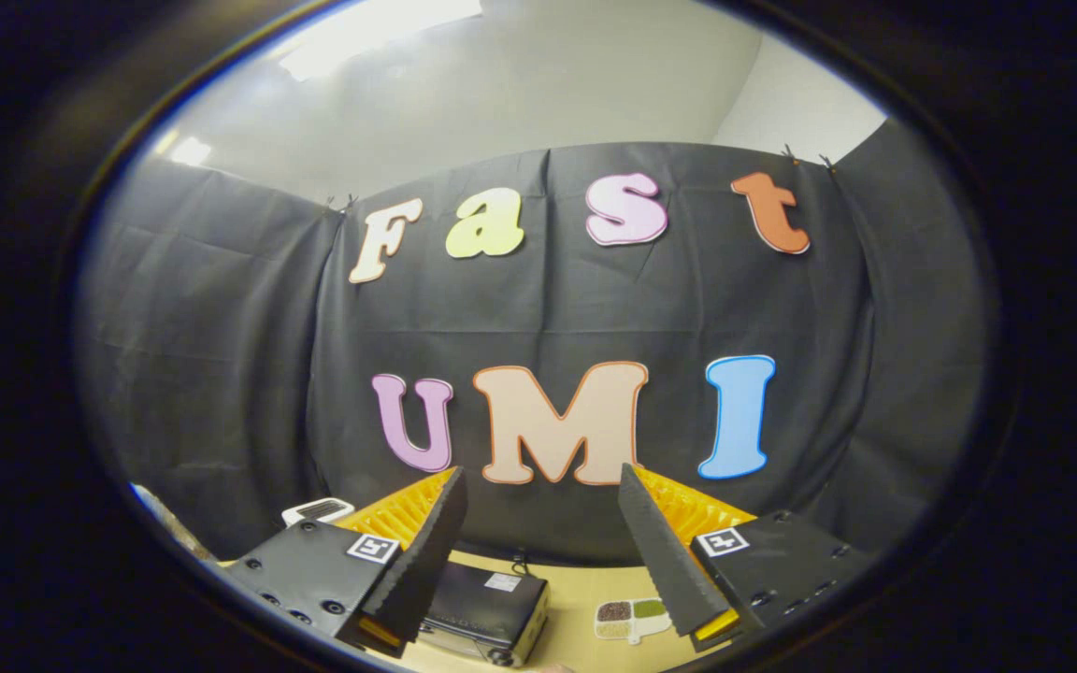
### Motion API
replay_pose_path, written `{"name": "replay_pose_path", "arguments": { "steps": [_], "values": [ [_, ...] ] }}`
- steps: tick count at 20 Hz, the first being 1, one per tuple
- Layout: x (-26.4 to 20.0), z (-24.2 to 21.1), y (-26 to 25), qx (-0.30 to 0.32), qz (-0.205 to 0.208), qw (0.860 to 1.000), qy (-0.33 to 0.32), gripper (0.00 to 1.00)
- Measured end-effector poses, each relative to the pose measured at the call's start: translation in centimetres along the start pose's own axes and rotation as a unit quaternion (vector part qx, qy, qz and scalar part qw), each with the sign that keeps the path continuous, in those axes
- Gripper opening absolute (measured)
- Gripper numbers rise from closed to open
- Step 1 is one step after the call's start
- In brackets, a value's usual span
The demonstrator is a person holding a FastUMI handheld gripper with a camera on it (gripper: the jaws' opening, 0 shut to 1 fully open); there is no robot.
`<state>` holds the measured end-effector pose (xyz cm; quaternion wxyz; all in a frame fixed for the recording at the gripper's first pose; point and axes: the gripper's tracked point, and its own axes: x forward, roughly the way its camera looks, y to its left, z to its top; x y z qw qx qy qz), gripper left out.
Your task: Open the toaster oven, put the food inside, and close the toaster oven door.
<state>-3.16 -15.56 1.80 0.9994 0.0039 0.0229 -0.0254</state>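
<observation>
Gripper view: gripper fingers spread, grasping nothing, raised above toaster oven on table; food tray just beside oven.

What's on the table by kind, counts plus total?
Toaster oven, between the fingers, below the open gripper: 1
Food tray with compartments, beside the oven: 1
White object beyond the fingers, too small to identify: 1
Total on the table: 3
</observation>
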Motion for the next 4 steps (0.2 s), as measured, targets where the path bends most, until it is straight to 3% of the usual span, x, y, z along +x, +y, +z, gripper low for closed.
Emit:
{"name": "replay_pose_path", "arguments": {
  "steps": [4],
  "values": [
    [-0.6, -0.2, -2.6, -0.005, -0.002, 1.000, -0.004, 0.99]
  ]
}}
